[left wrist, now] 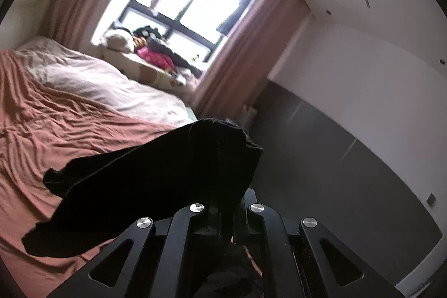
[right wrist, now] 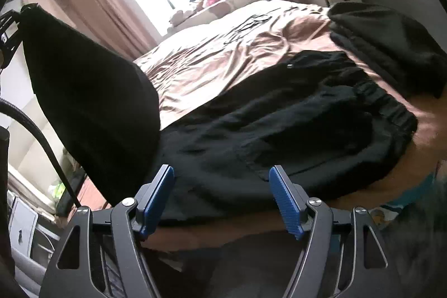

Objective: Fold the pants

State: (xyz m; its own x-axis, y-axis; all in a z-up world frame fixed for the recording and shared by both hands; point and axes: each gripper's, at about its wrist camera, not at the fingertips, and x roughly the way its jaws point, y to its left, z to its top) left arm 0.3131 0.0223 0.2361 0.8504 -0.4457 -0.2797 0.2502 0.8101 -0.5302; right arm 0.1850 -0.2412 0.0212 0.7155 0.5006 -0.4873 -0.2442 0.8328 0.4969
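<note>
Two grippers work over the bed: the left gripper, fingers clenched on a leg of the black pants, holds it raised. Rightward, the pants' waist lies on the bed, the right gripper spread wide, grasping nothing.

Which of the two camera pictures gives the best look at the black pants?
The right wrist view: it shows the black pants spread over the bed, gathered waistband at right, one end lifted at left. The left wrist view shows only that lifted end, clamped in the left gripper and filling the foreground.
</note>
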